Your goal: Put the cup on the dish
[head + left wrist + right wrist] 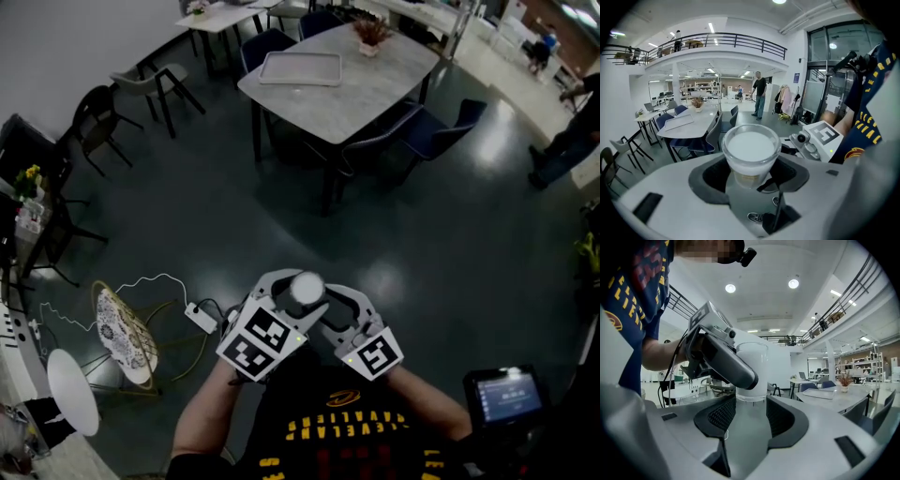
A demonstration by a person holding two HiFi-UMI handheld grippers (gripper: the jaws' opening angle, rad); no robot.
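We have the cup (307,287) in the left gripper (292,292). The left gripper view shows its jaws closed on the cup's lower body, one dark pad on each side. Cup is upright, clear wall, white inside up to near the rim. It's in the air over the dark floor (450,234), close in front of our chest, resting on nothing.

Right gripper (339,306) sits just beside the left one, marker cubes nearly side by side. Its jaws are spread wide. In the right gripper view the cup stands past the jaw tips, in line with the gap, and the pads don't touch it. One jaw of the left gripper crosses in front of the cup. Right holds nothing.

Rectangular tray (300,67) lies flat on the marble-top table (384,89), well apart from the cup, across open floor. Small potted plant (372,33) is at the table's far end, near the tray, not touching. Dark blue chairs (441,127) stand around the table.

To our near left is a wire-frame chair with a patterned cushion (127,328). A white power strip (199,317) lies on the floor beside it, white cable running off. Small screen device (509,396) is at lower right. A person (572,131) stands at the far right edge of the head view.
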